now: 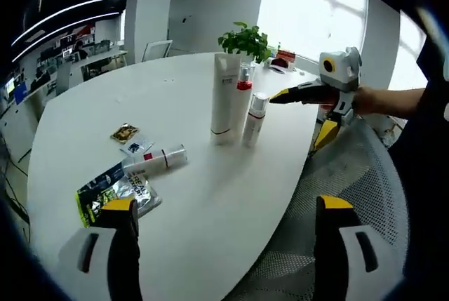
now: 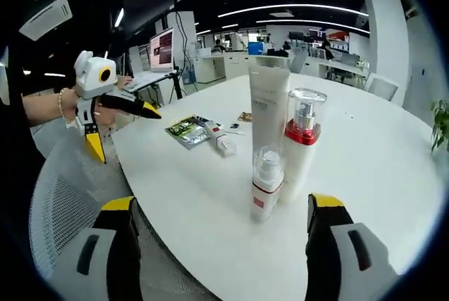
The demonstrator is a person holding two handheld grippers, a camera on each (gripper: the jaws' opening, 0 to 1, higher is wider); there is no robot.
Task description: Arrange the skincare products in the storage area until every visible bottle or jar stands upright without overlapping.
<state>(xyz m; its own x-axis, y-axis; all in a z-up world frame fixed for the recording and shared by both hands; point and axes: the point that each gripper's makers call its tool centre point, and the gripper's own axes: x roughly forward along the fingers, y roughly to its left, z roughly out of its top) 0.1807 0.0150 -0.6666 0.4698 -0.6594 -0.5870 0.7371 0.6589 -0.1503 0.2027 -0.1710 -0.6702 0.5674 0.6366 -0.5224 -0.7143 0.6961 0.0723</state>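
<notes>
Three products stand upright in a tight cluster on the white table [image 1: 98, 97]: a tall white tube [image 1: 224, 97], a white bottle with a red collar [image 1: 242, 104] and a small clear-capped bottle [image 1: 255, 118]. A fourth white bottle with a red band [image 1: 156, 161] lies on its side near the sachets. In the right gripper view the small bottle [image 2: 266, 185] is nearest, with the red-collar bottle [image 2: 303, 146] and the tube [image 2: 268, 104] behind it. My left gripper [image 1: 228, 204] is open and empty off the table edge. My right gripper [image 2: 222, 204] is also open and empty, a short way from the cluster.
A green-and-black packet [image 1: 116, 192] and small sachets [image 1: 133, 141] lie beside the fallen bottle. A potted plant [image 1: 245, 40] stands at the far edge. A mesh chair [image 1: 351, 168] sits against the table's edge. Office desks and monitors [image 2: 161, 48] line the background.
</notes>
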